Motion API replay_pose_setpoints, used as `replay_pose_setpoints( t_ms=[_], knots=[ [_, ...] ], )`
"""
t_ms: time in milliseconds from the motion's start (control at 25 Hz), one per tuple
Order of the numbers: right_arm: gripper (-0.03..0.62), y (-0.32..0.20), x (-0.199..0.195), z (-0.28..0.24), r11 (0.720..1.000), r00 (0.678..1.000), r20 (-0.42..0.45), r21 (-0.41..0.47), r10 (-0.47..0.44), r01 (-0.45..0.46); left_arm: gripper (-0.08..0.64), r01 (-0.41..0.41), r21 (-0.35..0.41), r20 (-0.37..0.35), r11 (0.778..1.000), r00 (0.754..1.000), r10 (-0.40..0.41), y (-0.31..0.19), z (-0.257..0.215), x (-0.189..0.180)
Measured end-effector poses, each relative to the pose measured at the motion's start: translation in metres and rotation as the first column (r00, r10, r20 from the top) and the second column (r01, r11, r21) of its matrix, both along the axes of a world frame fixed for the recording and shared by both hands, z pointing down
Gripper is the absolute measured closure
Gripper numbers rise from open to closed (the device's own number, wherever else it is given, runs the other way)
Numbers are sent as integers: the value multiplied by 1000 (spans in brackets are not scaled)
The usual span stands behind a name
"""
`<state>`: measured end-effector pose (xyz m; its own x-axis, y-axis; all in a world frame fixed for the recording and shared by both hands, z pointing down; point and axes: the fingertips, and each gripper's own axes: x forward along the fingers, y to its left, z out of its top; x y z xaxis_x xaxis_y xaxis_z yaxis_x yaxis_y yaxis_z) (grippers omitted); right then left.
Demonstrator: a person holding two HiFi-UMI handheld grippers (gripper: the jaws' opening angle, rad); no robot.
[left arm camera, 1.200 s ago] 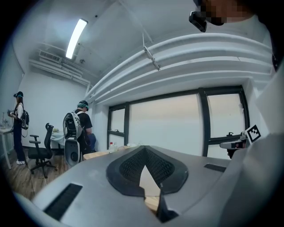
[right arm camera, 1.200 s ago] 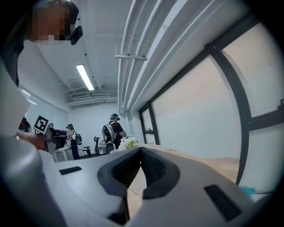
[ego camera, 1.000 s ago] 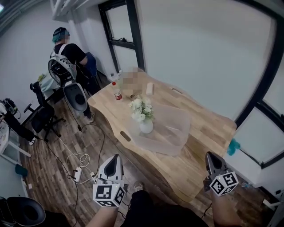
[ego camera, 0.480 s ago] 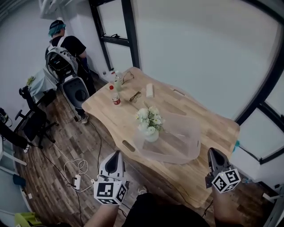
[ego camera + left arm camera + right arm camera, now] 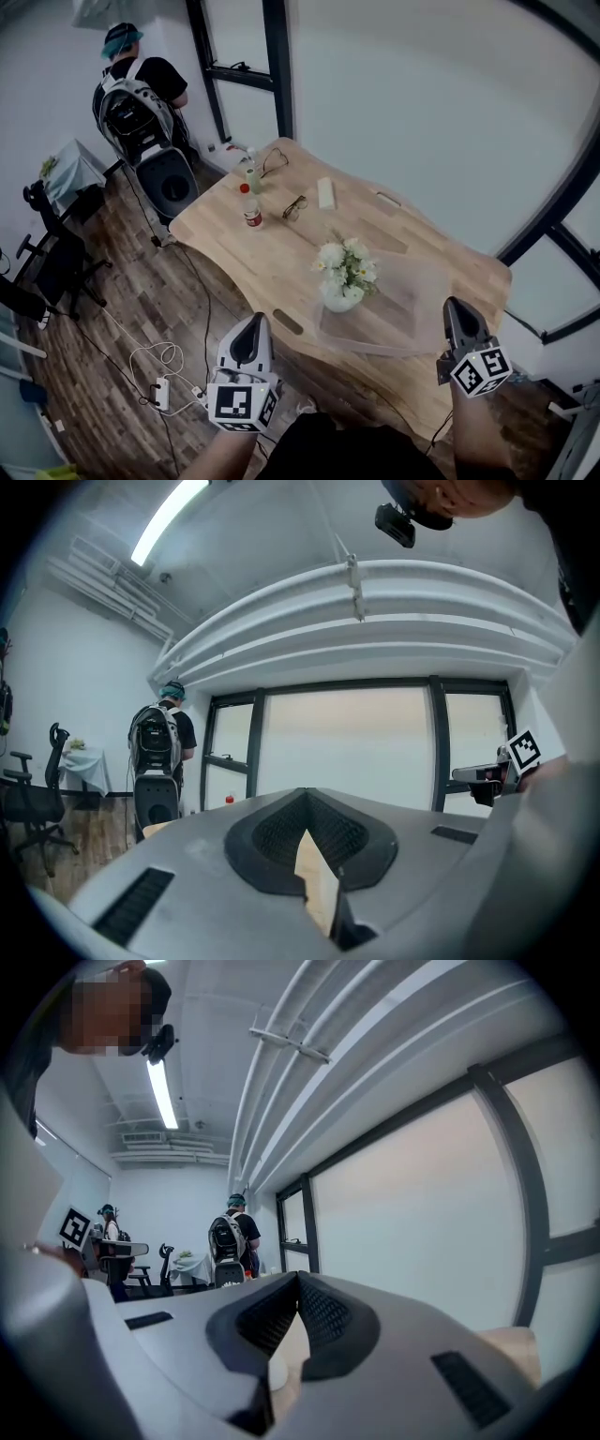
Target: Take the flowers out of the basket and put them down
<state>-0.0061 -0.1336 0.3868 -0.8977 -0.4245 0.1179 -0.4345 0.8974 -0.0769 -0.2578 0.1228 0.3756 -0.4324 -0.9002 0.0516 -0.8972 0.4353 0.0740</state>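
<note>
A bunch of white flowers (image 5: 347, 262) stands in a white vase (image 5: 339, 298) inside a translucent plastic basket (image 5: 398, 314) on the wooden table (image 5: 272, 258). My left gripper (image 5: 253, 322) is held level just short of the table's near edge, left of the basket, jaws together and empty. My right gripper (image 5: 457, 306) hovers by the table's near right corner, beside the basket, also shut and empty. In the left gripper view the left gripper (image 5: 305, 810) shows only a sliver of wood between its jaws. In the right gripper view the right gripper (image 5: 298, 1281) points along the table, with the vase dimly seen beyond.
On the table's far end lie a red-capped bottle (image 5: 251, 214), a green bottle (image 5: 251, 178), glasses (image 5: 294, 206) and a white block (image 5: 326, 193). A person with a backpack (image 5: 139, 94) stands beyond the table. A power strip with cables (image 5: 161, 394) lies on the floor at left.
Both grippers have travelled forward toward the table, still shut. The table, basket and flowers now sit nearer and lower in the head view.
</note>
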Motion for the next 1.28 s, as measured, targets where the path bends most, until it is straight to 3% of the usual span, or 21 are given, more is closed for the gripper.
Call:
replay_pose_setpoints(
  t_ms=[400,560,840,1000,1280],
  knots=[
    [571,5,-61,-24,995,999,2,86,-49,48,555,-43,29,-16,999,999,43,-22,4,-55],
    [571,-12,-74,-24,995,999,-12,87,-37,38,555,-61,33,-16,998,998,61,-40,2,-61],
    [571,-38,-99,-15,992,996,-9,85,-92,93,555,-41,4,1,999,999,41,-59,3,-67],
    [571,-50,-109,2,990,992,2,62,-129,128,557,-10,-23,12,1000,1000,10,-66,9,-72],
    [571,-68,-125,58,974,973,-71,28,-221,224,555,16,-47,-2,999,1000,-16,-79,30,-74]
  ],
)
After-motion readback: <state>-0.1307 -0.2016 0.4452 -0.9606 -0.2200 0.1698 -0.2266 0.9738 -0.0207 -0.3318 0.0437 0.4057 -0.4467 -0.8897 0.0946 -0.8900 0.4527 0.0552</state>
